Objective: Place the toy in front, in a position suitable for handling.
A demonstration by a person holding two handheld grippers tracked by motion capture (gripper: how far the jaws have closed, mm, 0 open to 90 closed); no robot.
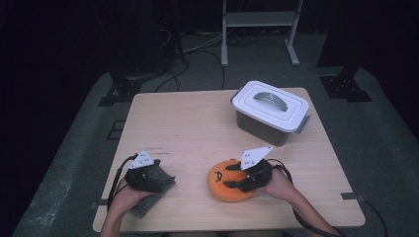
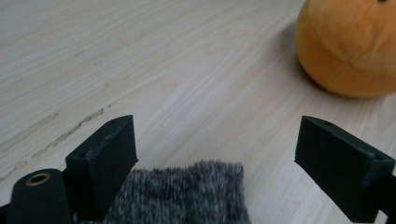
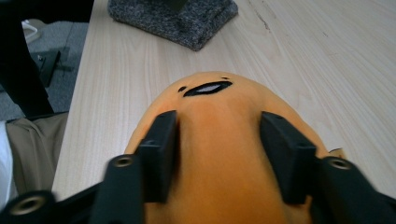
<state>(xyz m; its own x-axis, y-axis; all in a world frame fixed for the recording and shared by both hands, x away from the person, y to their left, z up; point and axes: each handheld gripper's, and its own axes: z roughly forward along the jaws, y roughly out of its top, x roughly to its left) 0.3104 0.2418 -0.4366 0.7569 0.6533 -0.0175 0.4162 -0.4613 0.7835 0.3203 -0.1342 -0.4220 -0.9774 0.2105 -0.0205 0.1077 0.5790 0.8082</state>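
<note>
Dim room, lit tabletop; near tongs blurred.

the wooden table (image 1: 197, 123) stands on a grey carpeted floor (image 1: 64, 187), its light top showing fine grain and a few faint scuffs. beyond the table's far edge the room falls into darkness, and the light lies mainly on the tabletop and the carpet close around it. behind the table, a white metal frame (image 1: 259, 22) rests on two feet, with dark cables (image 1: 197, 54) trailing across the carpet beside it. off the table's far left corner sits a black stand base (image 1: 121, 89); off its far right corner sits another black base (image 1: 346, 84).
</note>
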